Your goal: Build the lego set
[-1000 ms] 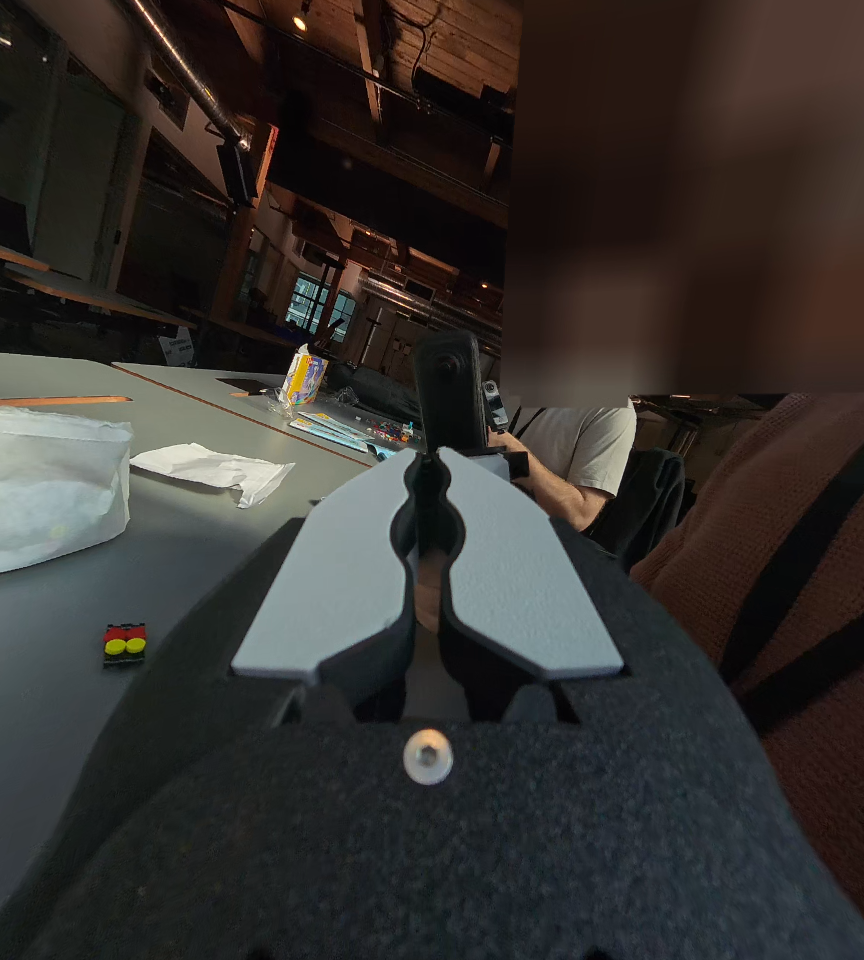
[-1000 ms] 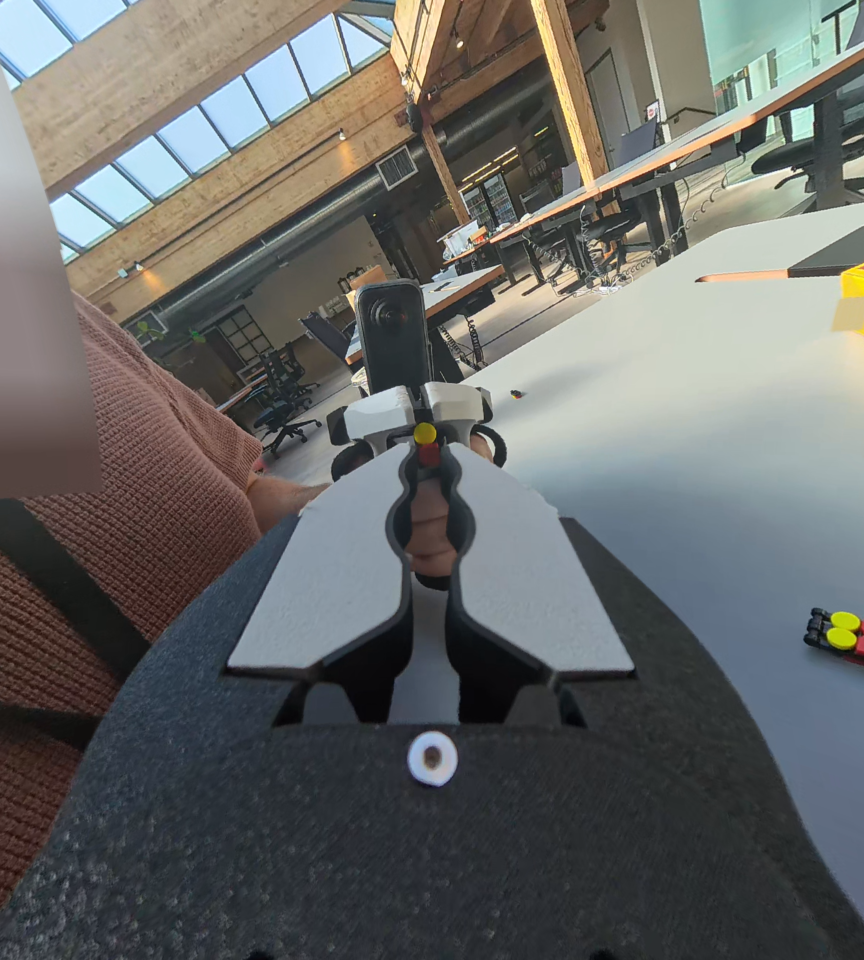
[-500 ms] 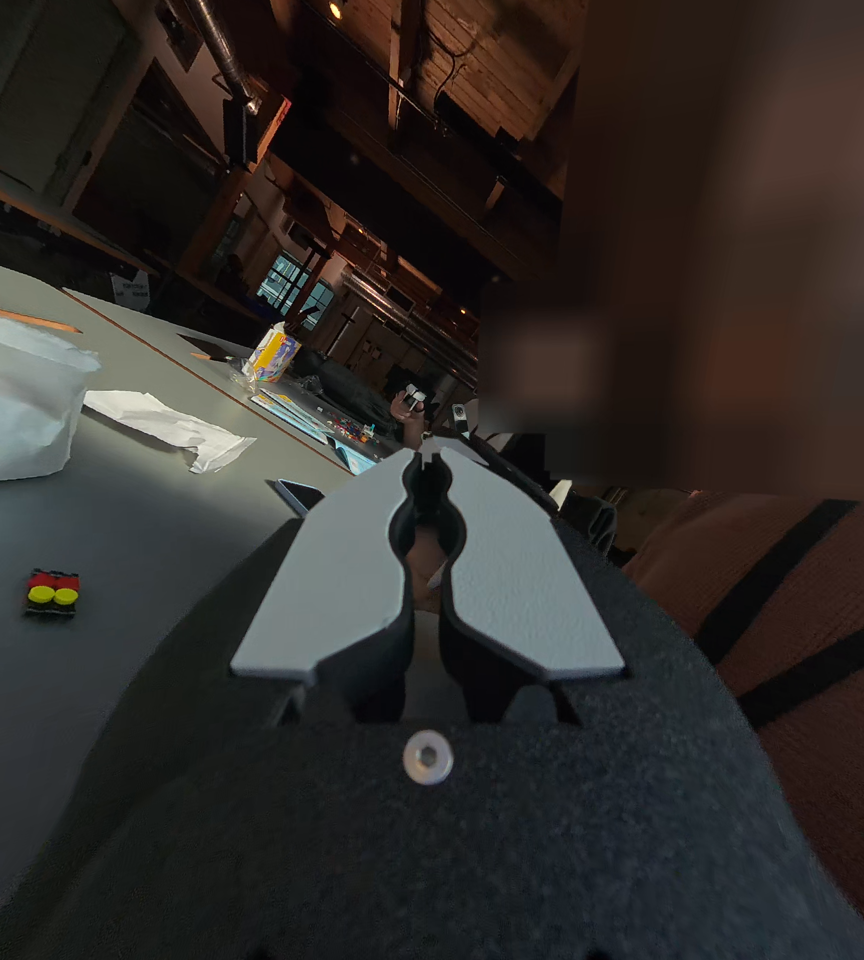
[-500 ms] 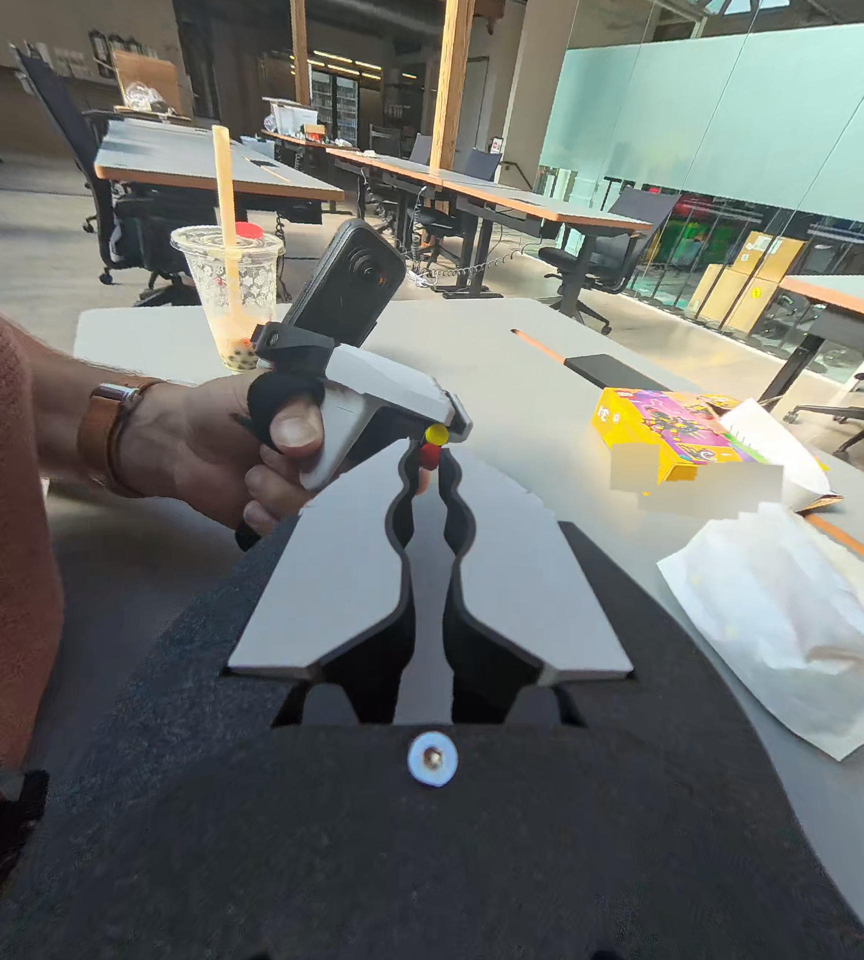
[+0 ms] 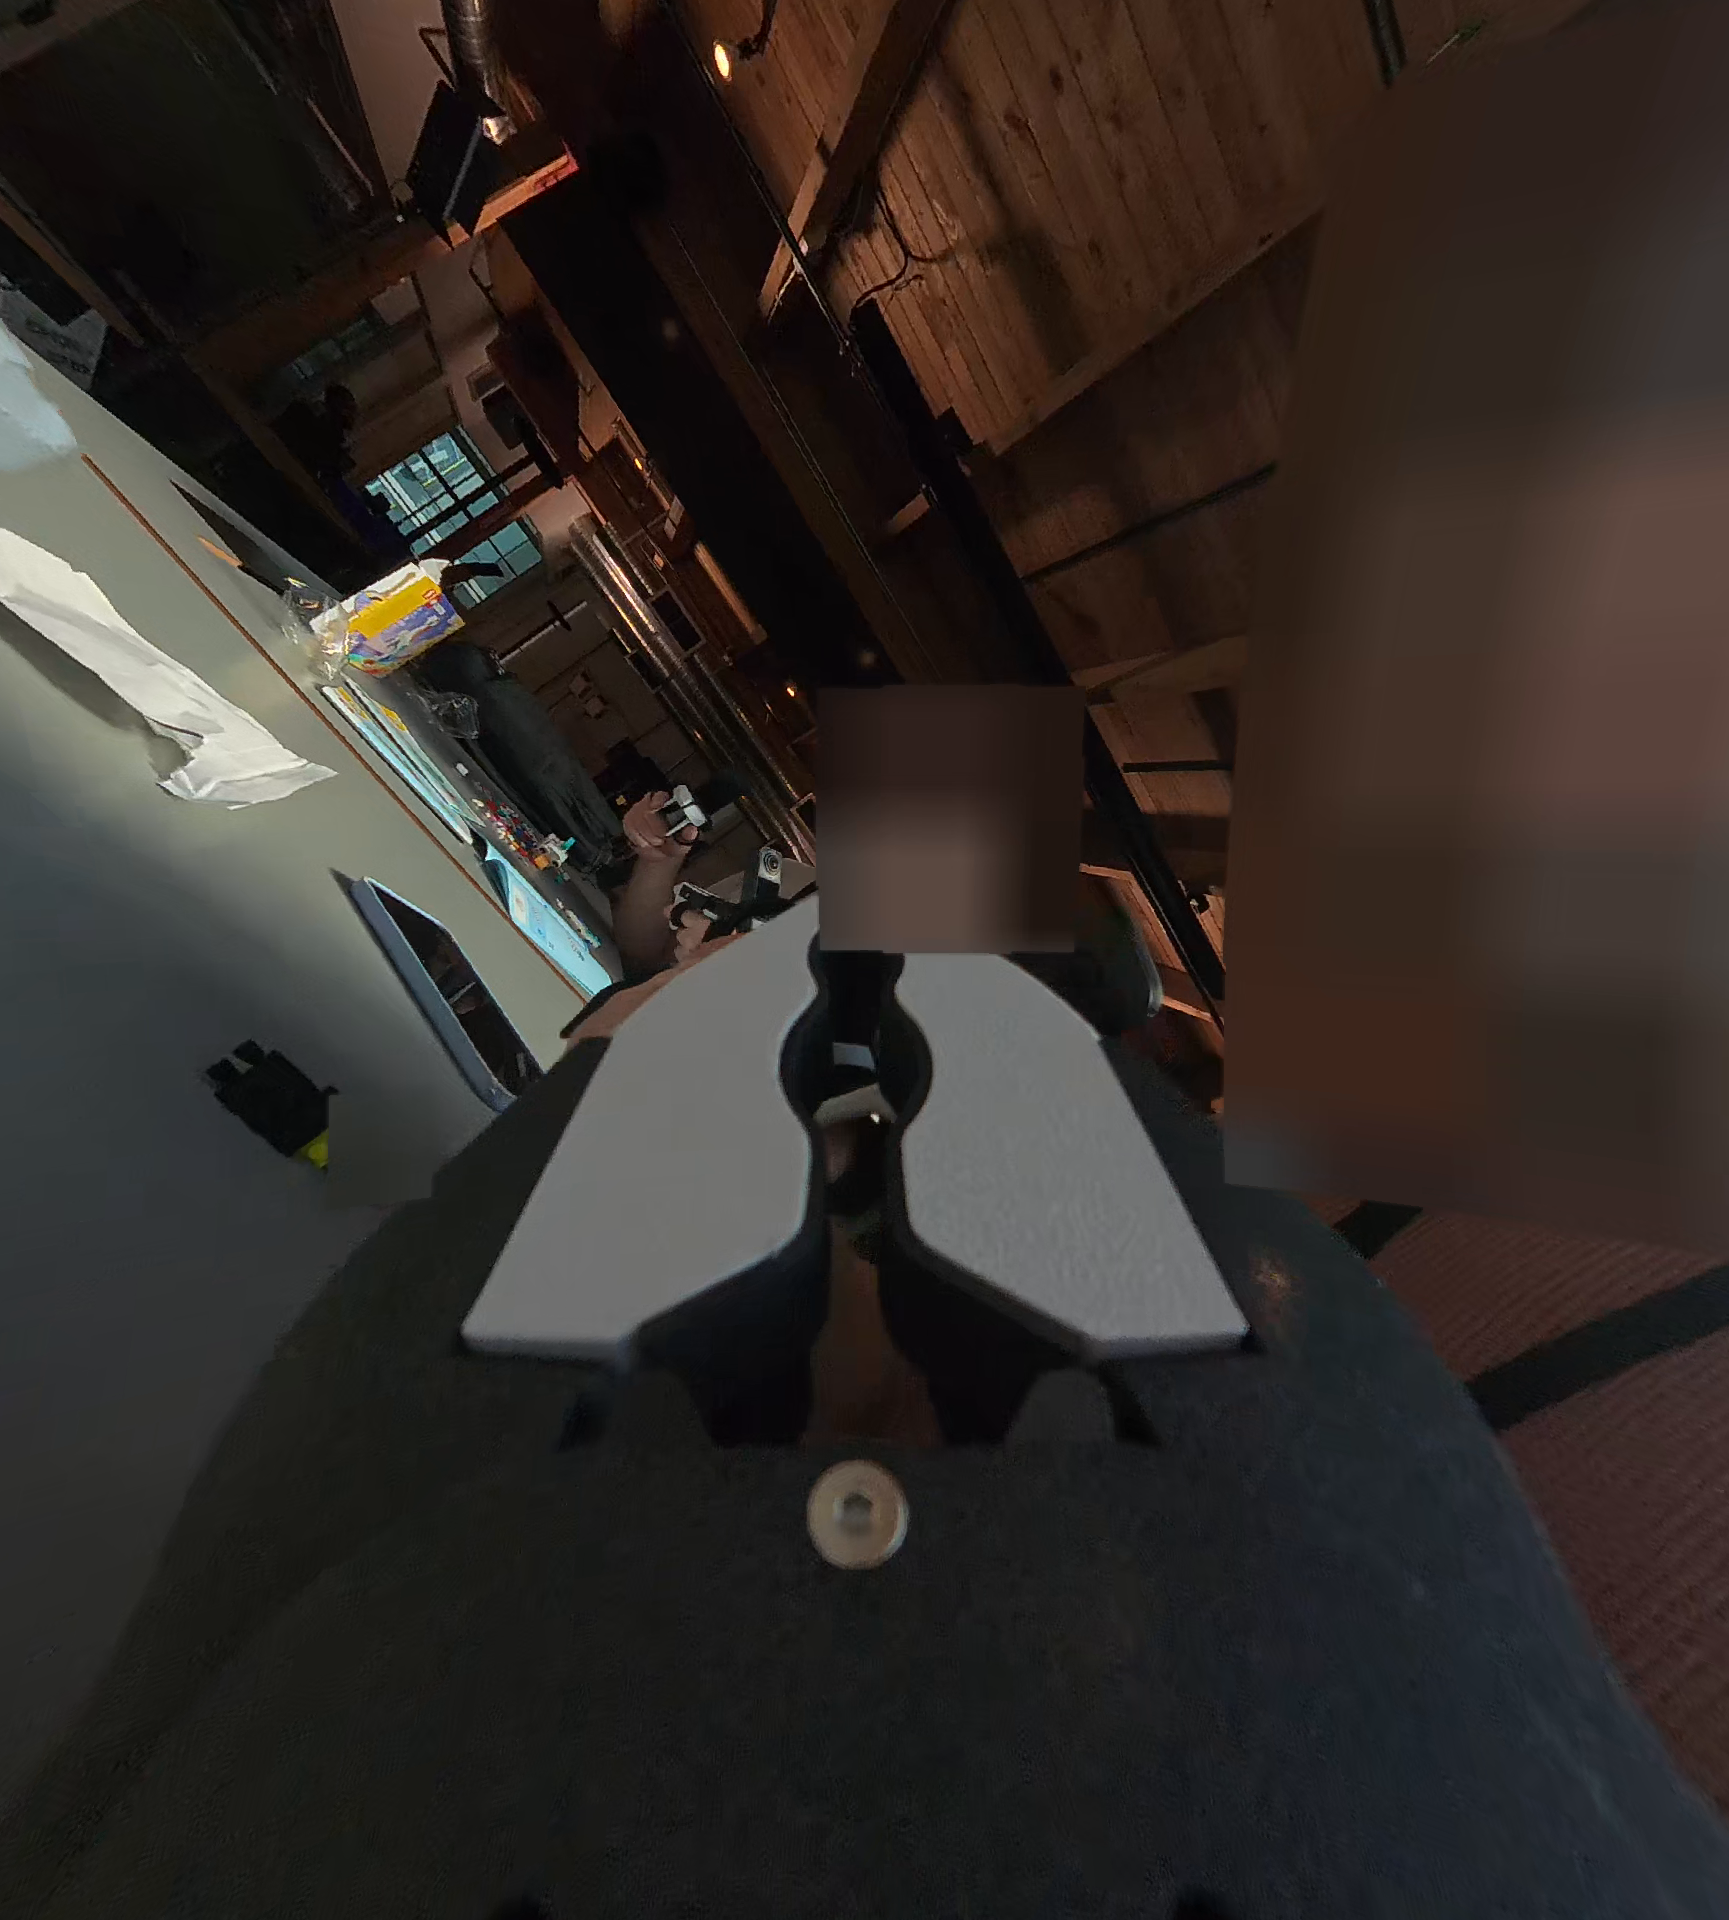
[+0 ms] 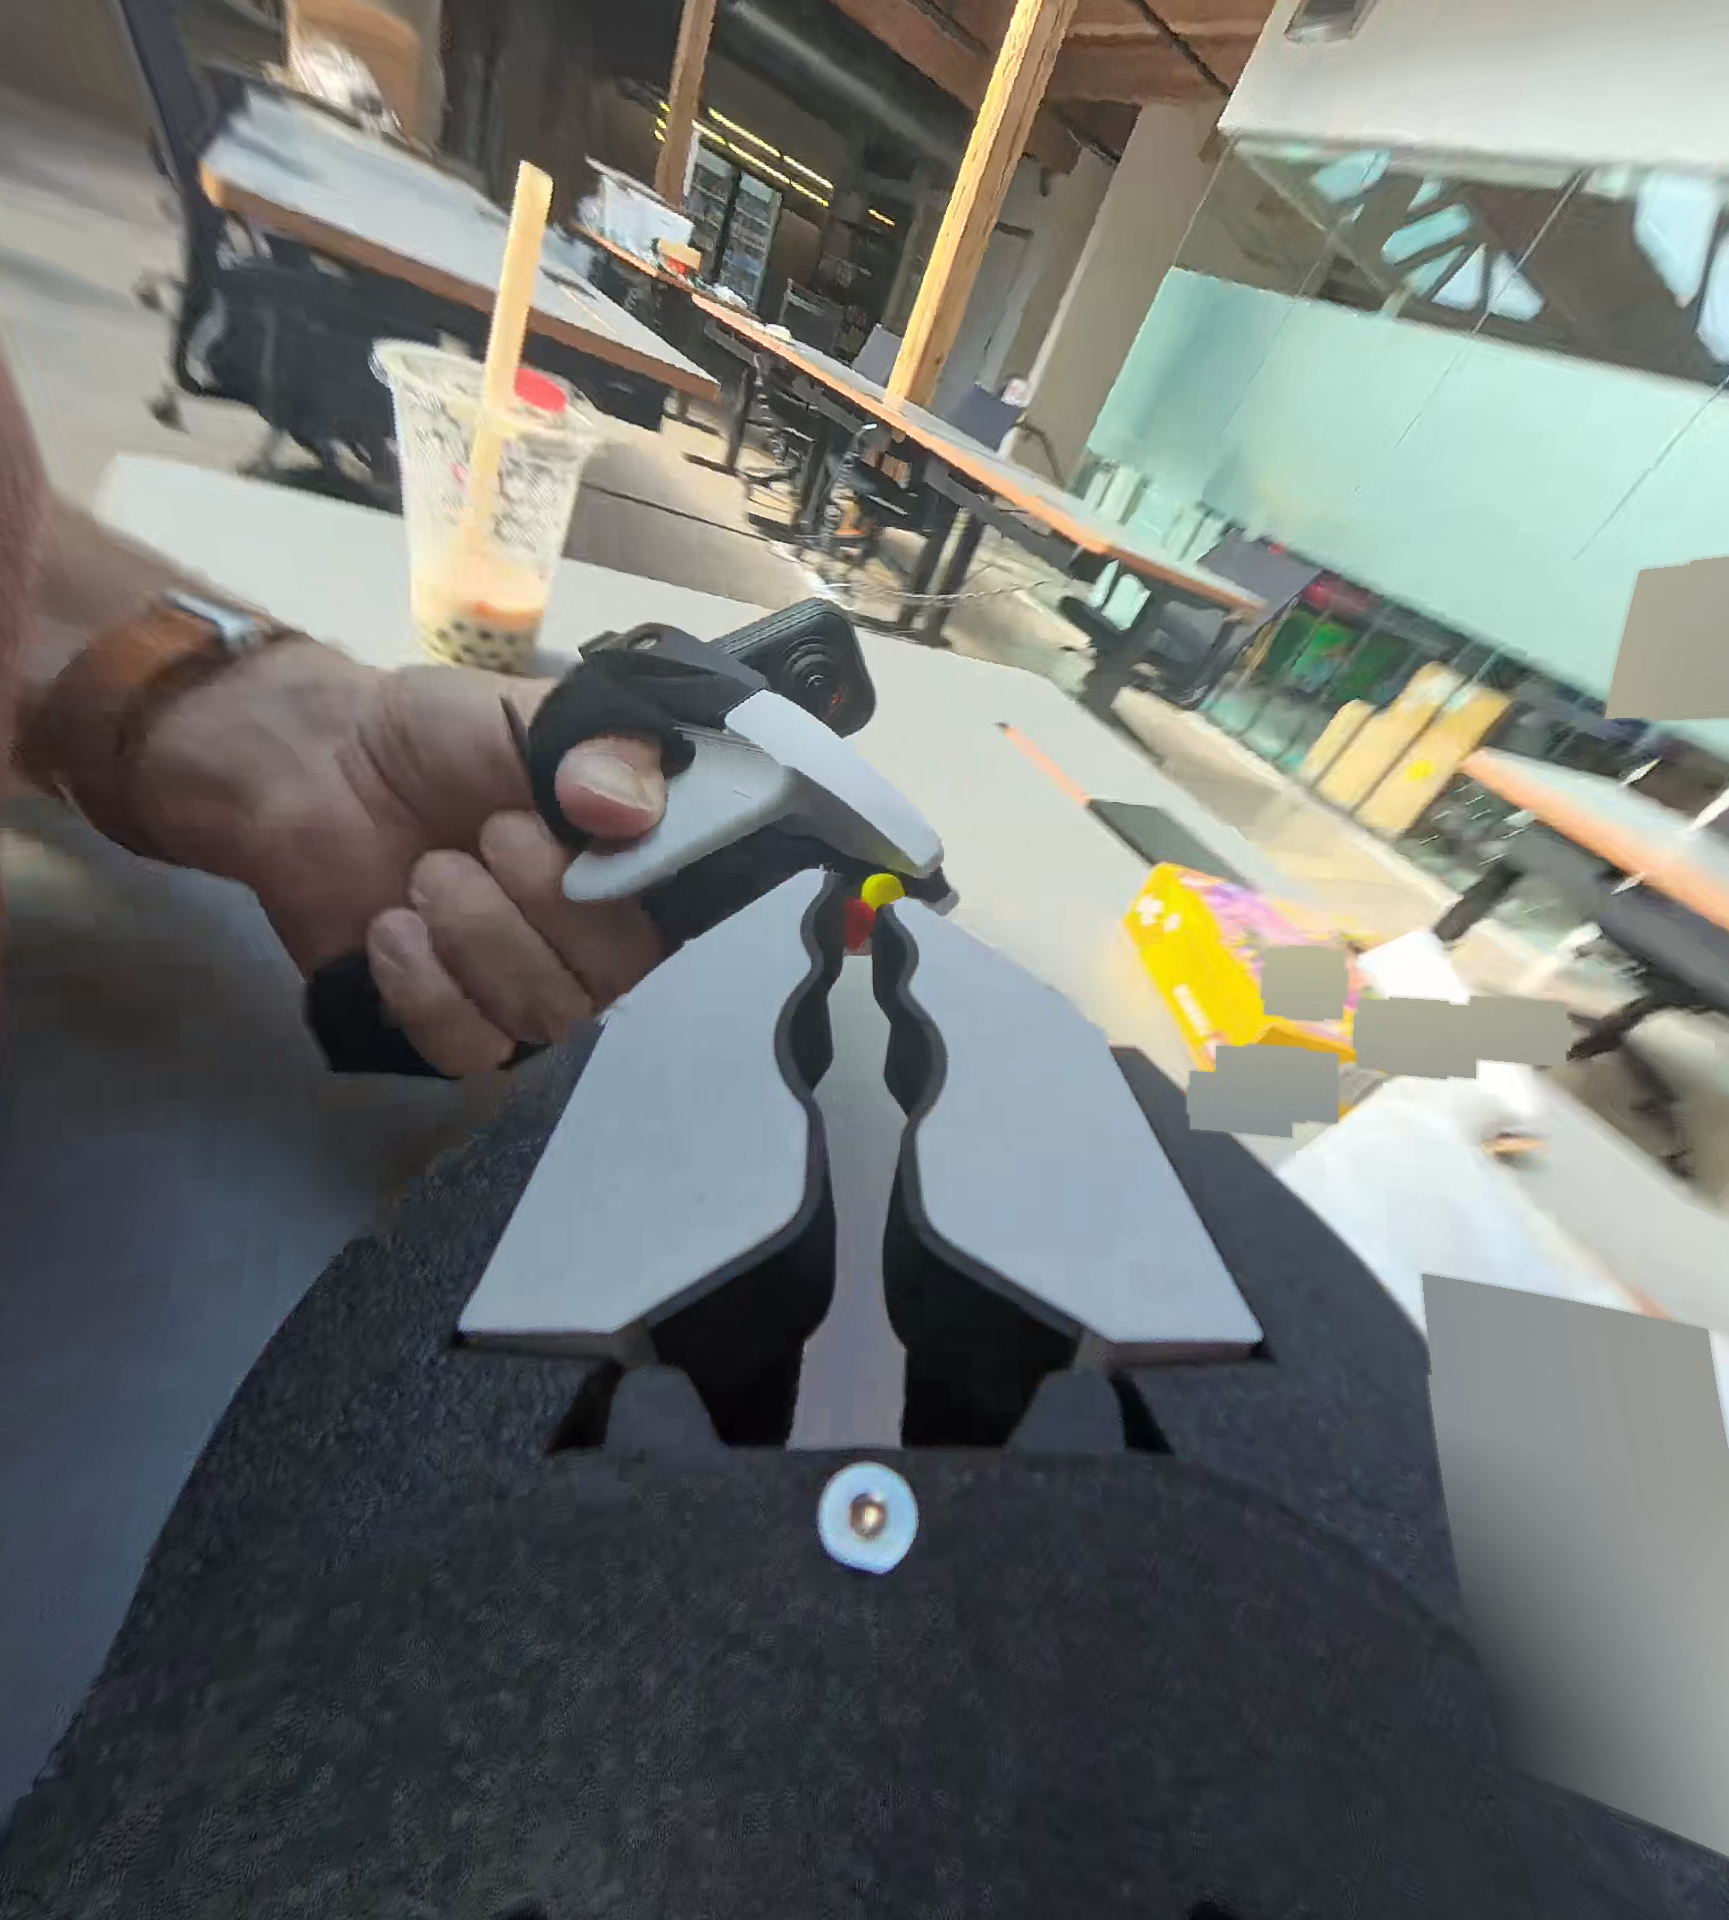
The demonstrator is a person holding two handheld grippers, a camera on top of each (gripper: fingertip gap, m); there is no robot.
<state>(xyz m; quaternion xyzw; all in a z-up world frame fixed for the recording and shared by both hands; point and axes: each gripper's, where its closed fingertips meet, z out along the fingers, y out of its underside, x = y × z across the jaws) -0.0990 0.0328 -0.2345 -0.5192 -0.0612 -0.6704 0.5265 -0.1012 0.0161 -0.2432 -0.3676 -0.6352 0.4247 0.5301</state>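
Red and yellow, a small lego piece (image 6: 865, 909) is held clamped at the tips of the right gripper (image 6: 858, 925), lifted off the grey table (image 6: 247, 540). Since a second ago the left gripper (image 5: 855, 987), jaws pressed together on nothing visible, has been swung alongside, and the black lego car (image 5: 270, 1099) left on the table has been tipped over. A handover or mid-air join is probably being prepared.

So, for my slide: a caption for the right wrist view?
Right tool pinching a small red-and-yellow lego piece beside the hand-held left tool.
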